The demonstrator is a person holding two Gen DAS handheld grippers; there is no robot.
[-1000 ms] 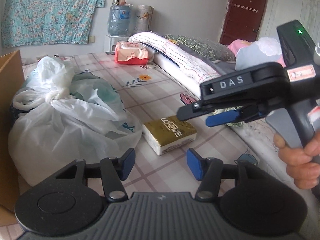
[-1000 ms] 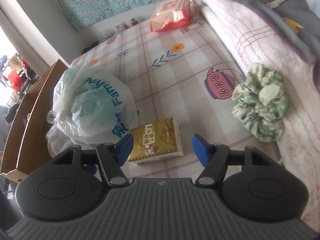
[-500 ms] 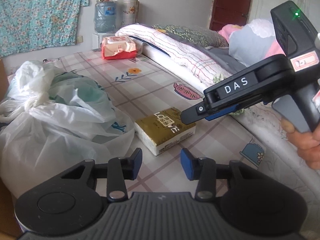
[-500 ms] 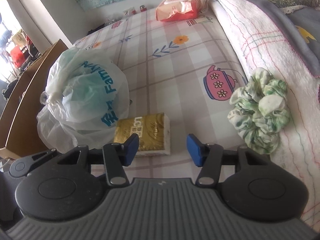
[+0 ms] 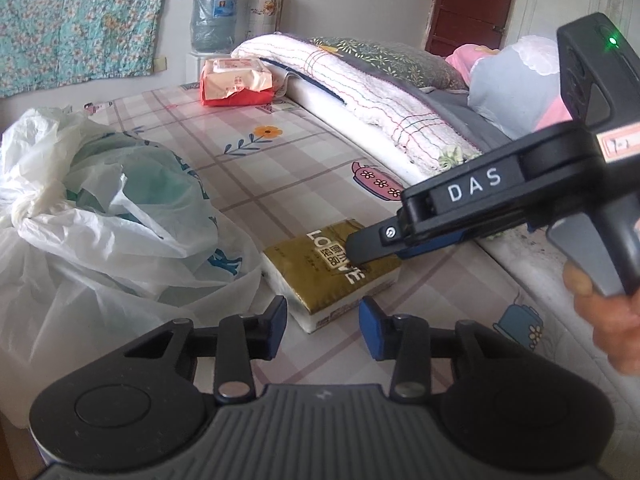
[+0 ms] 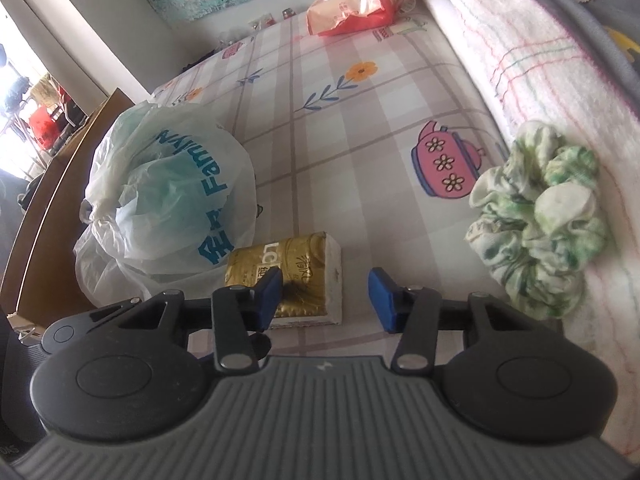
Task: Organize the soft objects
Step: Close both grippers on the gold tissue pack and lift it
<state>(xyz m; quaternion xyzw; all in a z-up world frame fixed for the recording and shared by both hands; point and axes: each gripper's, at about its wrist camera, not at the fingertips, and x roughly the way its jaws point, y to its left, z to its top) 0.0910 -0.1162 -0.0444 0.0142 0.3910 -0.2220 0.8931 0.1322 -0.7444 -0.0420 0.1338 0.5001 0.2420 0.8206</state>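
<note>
We see the gold tissue pack point(image 5: 332, 270) lying flat on the checked sheet point(image 5: 280, 168), just ahead of the left gripper point(image 5: 322, 326). Its blue pads stand apart with nothing between them — the near corner of the pack sits just beyond the tips. Those jaws have narrowed lately but have now nearly stopped.

The right gripper point(image 6: 326, 294) hangs over the same pack point(image 6: 304, 276), jaws parted and empty, and they have just been closing. To its left lies a tied white plastic bag point(image 6: 168, 200); to its right, a green scrunchie point(image 6: 540, 216) rests on the folded blanket point(image 6: 520, 40).
</note>
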